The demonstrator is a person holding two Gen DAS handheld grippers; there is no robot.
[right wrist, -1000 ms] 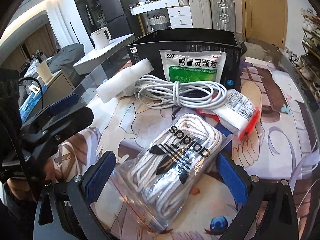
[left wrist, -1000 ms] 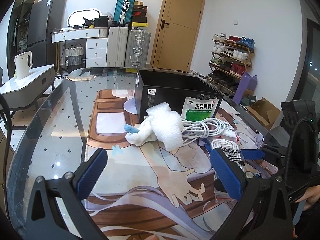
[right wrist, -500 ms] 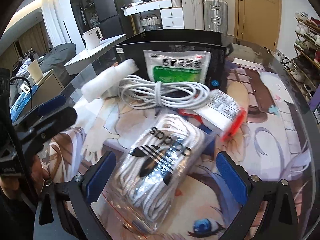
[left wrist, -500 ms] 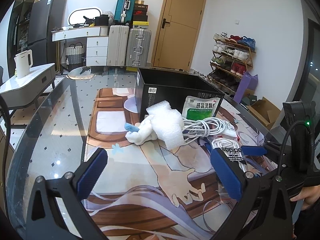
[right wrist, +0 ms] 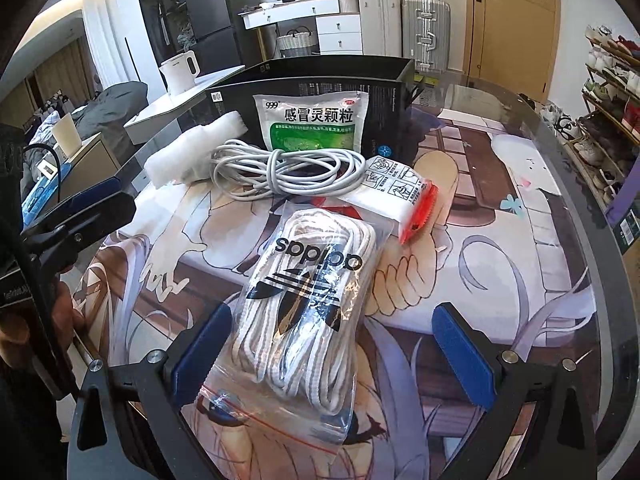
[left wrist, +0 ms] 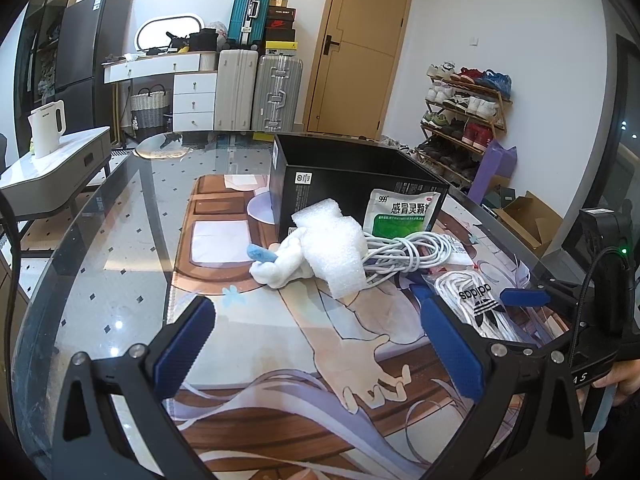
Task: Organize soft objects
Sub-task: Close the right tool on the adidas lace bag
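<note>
Glass table (left wrist: 120,240) is covered by an anime mat (left wrist: 280,360); "adidas" is read on the lace bag (right wrist: 308,300), "999" on the sachet (right wrist: 312,120). Both the left gripper (left wrist: 316,348) and the right gripper (right wrist: 332,348) are spread wide, with nothing held.

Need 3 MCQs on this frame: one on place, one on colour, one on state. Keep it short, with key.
1. Where does the green-and-white medicine sachet stand?
A. inside the black box
B. leaning against the outside of the black box
C. under the foam sheet

2. What colour are the pads on the right tongs?
A. blue
B. red
C. yellow

3. What state is the zip bag of white laces in?
A. lifted off the mat
B. lying on the mat between the open right tongs
C. inside the box

Key: B, the sachet stands upright against the box's near wall; A, both pads show blue; B, the bag lies flat, with a gap to the right-hand pad.
</note>
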